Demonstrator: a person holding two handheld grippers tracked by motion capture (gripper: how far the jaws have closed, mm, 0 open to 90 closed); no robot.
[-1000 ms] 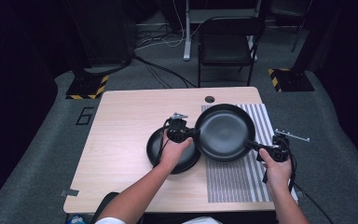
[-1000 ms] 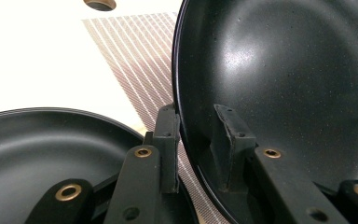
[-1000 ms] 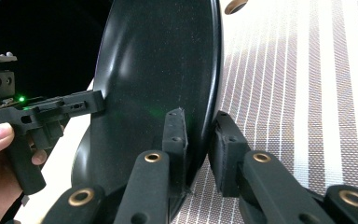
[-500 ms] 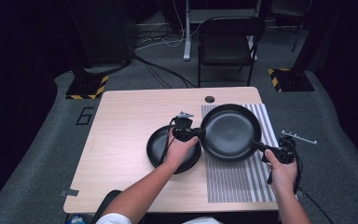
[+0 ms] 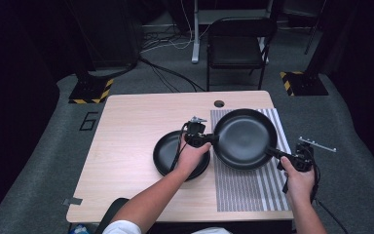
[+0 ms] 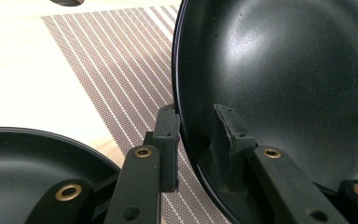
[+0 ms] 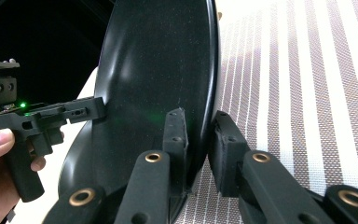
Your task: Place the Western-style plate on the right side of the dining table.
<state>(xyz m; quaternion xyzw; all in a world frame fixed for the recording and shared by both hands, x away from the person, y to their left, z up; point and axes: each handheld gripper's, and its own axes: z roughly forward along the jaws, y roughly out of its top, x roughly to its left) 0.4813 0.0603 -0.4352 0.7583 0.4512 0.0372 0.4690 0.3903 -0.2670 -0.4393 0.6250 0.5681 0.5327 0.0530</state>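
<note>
A large black pan (image 5: 246,138) is held over the striped mat (image 5: 246,187) by both grippers. My left gripper (image 5: 213,139) is shut on the pan's left rim, one finger inside the pan (image 6: 284,84) and one outside; the left gripper (image 6: 195,116) sits over the mat's edge. My right gripper (image 5: 272,152) is shut on the opposite, near-right rim, and in the right gripper view the right gripper (image 7: 199,119) straddles the edge of the pan (image 7: 154,70). A smaller black plate (image 5: 168,155) lies on the table under the left hand.
The light wooden table (image 5: 126,136) has a round hole (image 5: 219,104) at its back edge. The striped mat (image 6: 112,74) covers the table's right part. A dark chair (image 5: 236,48) stands behind the table. The small plate (image 6: 23,163) lies close to the pan's left rim.
The pan has moved a little to the right over the striped mat, with both grippers still shut on its rim and both hands following it.
</note>
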